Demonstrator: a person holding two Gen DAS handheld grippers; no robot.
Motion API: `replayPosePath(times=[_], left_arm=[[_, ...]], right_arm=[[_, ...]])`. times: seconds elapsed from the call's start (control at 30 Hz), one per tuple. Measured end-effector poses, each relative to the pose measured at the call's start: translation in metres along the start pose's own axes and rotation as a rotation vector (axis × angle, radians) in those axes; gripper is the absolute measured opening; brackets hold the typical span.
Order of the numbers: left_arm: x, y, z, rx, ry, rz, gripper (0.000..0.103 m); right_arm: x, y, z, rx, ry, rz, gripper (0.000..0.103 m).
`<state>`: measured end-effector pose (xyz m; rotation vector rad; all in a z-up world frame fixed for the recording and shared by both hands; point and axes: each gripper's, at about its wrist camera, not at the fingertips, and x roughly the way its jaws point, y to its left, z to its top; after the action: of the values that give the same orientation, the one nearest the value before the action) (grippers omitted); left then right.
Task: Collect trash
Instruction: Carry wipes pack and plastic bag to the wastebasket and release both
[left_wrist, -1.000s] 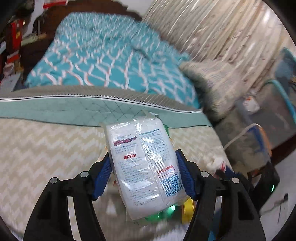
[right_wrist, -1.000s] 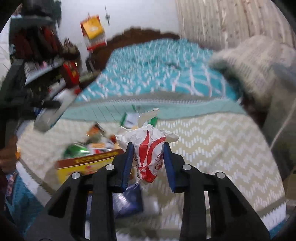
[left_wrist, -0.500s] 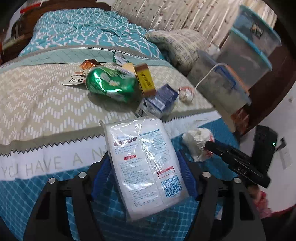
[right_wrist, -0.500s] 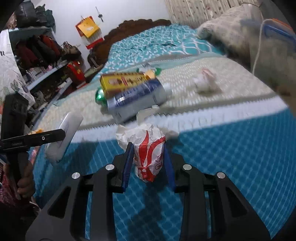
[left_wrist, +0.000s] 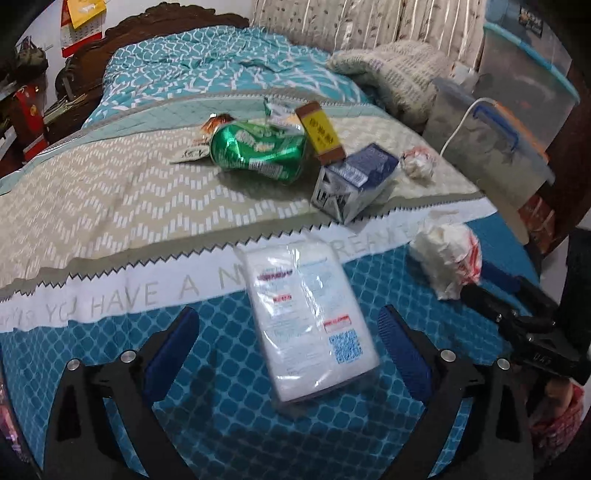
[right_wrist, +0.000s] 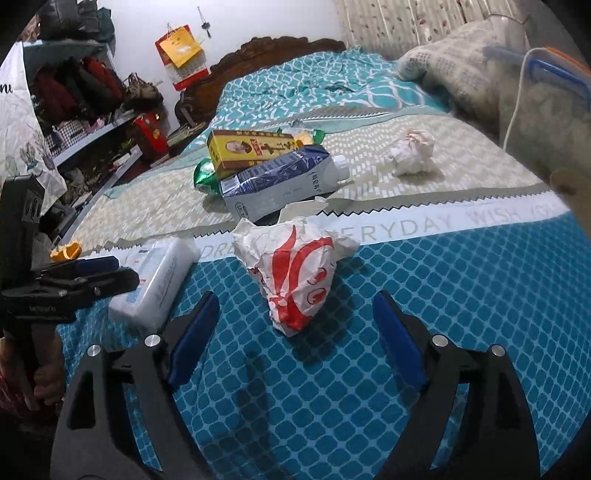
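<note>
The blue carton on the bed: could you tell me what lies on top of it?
A yellow box rests across the blue carton. Behind them a green bag shows; the carton covers its lower part in the right view.

- The left gripper (left_wrist: 288, 347), black with blue pads, pointed steeply downward, its jaws opening wide.
- The right gripper (right_wrist: 295, 332), alike, angled downward, its jaws opening too.

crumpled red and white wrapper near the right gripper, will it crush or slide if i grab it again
The crumpled wrapper looks like thin creased paper, so it will probably crush and feel light. It stands loosely on the quilt, so a push would likely tip it rather than slide it.
</note>
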<state>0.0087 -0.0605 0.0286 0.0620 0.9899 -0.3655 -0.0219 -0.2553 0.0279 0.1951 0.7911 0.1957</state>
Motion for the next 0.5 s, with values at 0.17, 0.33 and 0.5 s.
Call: replayPosePath(times=[0.17,0.33,0.5], left_arm=[[0.013,-0.010,-0.005,0.028,0.054,-0.010,0.067],[0.010,-0.024,0.004,0.048,0.036,-0.050,0.062],[0.015,-0.077,0.033,0.153,0.035,-0.161,0.062]], right_arm=[[0.018,-0.001,0.008,-0.024,0.069,0.022,0.047],[0.016,-0.018,0.006,0.030,0.073,0.081,0.027],[-0.008,-0.066,0.004,0.150,0.000,0.058,0.027]])
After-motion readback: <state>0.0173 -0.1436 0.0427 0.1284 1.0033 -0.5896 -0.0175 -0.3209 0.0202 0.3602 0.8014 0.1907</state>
